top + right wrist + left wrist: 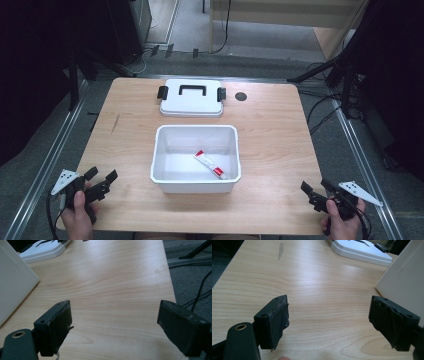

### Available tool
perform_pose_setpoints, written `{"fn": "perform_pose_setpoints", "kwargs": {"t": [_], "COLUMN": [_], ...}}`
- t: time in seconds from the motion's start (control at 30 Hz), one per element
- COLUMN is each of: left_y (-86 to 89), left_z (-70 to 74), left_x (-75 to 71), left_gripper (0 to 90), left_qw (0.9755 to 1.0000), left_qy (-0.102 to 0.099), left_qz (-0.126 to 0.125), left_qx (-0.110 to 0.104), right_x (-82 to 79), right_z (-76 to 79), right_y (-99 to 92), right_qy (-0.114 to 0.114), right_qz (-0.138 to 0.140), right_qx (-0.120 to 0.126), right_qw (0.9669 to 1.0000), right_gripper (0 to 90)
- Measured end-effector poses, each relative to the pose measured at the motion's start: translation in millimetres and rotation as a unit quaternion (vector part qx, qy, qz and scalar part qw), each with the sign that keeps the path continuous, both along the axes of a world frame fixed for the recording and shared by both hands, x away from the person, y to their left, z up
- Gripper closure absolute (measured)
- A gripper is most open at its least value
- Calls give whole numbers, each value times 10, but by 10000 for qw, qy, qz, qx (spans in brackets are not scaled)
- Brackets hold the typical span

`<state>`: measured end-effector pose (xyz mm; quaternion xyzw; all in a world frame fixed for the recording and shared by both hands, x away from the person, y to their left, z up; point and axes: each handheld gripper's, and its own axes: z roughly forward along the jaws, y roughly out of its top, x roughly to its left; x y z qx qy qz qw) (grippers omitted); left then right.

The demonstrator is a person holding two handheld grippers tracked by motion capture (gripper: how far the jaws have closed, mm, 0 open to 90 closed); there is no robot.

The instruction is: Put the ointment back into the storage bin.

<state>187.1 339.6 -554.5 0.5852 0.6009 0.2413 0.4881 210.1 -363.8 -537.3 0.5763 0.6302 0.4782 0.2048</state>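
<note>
Down at the near edge of the table (280, 150), left gripper (102, 181) parked at the near-left corner, jaws spread wide, nothing between them, bare wood underneath. Right gripper (316, 189) parked at the near-right corner, jaws likewise apart and holding nothing, pads clear of the surface.

From the left gripper view, black pads (275, 322) framing open woodgrain, white wall of the bin (404, 282) rising just beside the right-hand jaw. From the right gripper view, same bin wall (13, 285) off to the left, table edge and grey floor with cables to the right.

From the high view alone, inside of the bin (196, 186) on show: red-and-white tube (210, 165) lying flat and aslant on the floor of it, red cap toward the near-right corner. Plenty of free wood on both flanks of the bin, each gripper well apart from it.

Farther back, white lid (191, 98) with black handle and side latches, lying flat just beyond the bin. Small dark round spot (241, 96) beside it, near the far edge.
</note>
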Motion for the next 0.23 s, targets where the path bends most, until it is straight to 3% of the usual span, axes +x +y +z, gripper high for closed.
{"fn": "perform_pose_setpoints", "kwargs": {"t": [0.23], "left_y": [-3], "left_z": [1], "left_x": [7], "left_gripper": [172], "left_qw": [10000], "left_qy": [-6], "left_qz": [14], "left_qx": [3], "right_x": [9], "right_z": [21], "right_y": [62], "right_qy": [-109], "right_qz": [-41], "right_qx": [-17], "right_qw": [9999], "right_gripper": [130]}}
